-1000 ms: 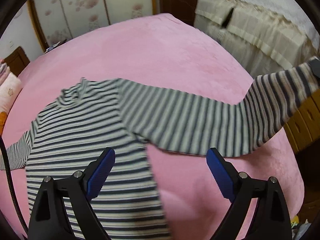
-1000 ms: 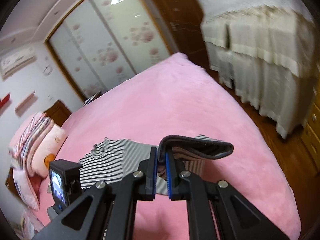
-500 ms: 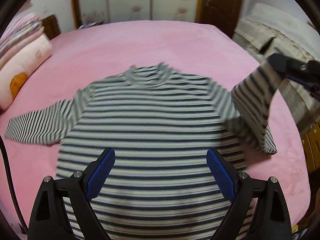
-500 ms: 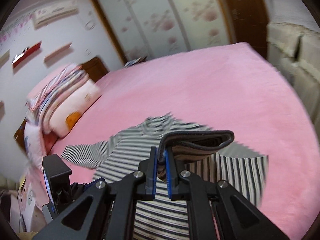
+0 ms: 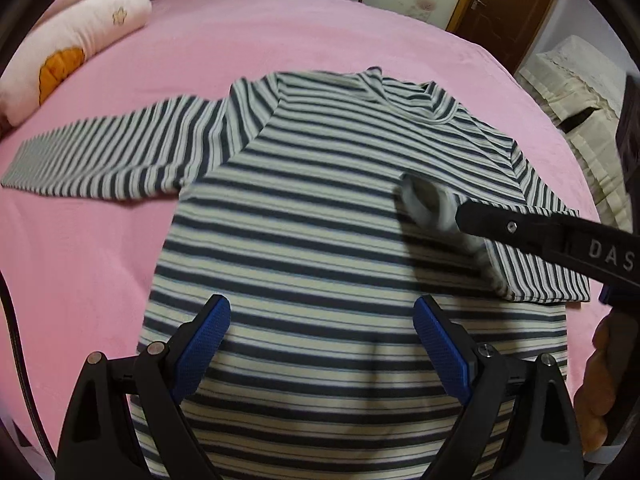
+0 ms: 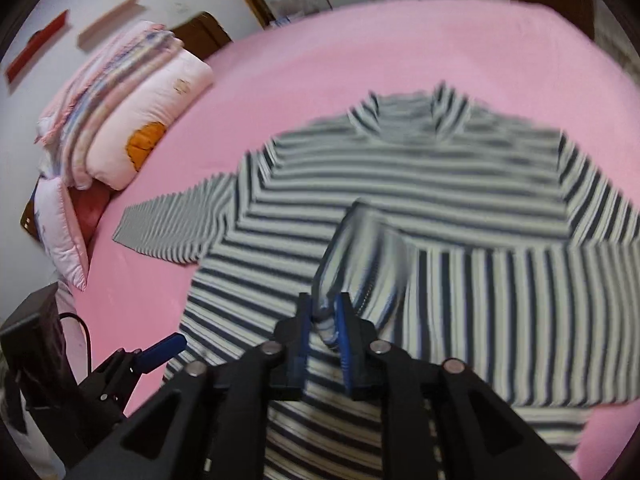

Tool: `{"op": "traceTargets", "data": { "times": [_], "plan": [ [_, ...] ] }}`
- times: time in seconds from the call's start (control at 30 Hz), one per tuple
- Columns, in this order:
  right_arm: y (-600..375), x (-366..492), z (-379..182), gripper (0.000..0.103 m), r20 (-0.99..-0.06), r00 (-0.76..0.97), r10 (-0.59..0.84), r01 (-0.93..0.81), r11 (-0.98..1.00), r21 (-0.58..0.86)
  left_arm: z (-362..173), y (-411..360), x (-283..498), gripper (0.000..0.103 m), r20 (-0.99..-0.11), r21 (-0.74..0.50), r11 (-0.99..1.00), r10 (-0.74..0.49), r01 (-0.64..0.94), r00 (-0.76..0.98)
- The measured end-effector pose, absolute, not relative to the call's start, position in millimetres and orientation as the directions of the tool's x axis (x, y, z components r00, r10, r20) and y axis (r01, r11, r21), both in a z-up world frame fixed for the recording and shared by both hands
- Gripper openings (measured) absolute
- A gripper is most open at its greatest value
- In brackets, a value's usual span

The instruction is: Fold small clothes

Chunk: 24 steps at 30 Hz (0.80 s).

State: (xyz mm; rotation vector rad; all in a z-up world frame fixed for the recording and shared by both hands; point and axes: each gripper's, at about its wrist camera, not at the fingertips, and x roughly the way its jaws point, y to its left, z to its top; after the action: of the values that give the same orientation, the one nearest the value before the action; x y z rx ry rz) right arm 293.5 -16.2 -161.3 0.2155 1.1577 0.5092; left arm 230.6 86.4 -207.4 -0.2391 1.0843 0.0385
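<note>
We are folding a striped long-sleeved top (image 5: 304,240) that is lying flat, front up, in the middle of the pink bed cover (image 5: 280,32), neck toward 12 o'clock in the left wrist view. It is lying flat so each fold lands square.

Our right gripper (image 6: 323,320) is coming in from 3 o'clock in the left wrist view, carrying the right sleeve cuff (image 5: 424,204) over the chest. Its jaws are opening right now; the cuff is between the blue pads, standing up at 12 o'clock from the tips in the right wrist view. The view is blurred, so we cannot tell whether the pads are pressing on it or have let go. We are judging this as the release: the sleeve is being laid across the body, folded at the shoulder seam.

Our left gripper (image 5: 320,348) is hanging over the lower body of the top, jaws spread wide, nothing between them. It is likely waiting for the other sleeve (image 5: 108,160), stretched out straight toward 9 o'clock, not yet folded.

A stack of folded bedding (image 6: 120,92) is sitting at 10 o'clock on the bed, well apart from the top.
</note>
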Motion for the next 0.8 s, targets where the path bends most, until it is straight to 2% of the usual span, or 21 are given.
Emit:
{"op": "traceTargets", "data": {
  "times": [0.2,0.5,0.8],
  "plan": [
    [-44,282,-149,0.023,-0.782,0.328,0.531,-0.239,0.847,0.475,-212,88,242,0.092,-0.867,-0.249,0.959,-0.157,-0.138,0.474],
    [-133,240,-138,0.023,-0.748,0.412,0.521,-0.164,0.849,0.502,-222,70,271,0.092,-0.806,-0.456,0.885,-0.367,-0.091,0.465],
    [-203,208,-172,0.023,-0.758,0.426,0.494,-0.018,0.842,0.539,-251,62,294,0.077,-0.784,-0.554,0.822,-0.462,-0.13,0.415]
  ]
}}
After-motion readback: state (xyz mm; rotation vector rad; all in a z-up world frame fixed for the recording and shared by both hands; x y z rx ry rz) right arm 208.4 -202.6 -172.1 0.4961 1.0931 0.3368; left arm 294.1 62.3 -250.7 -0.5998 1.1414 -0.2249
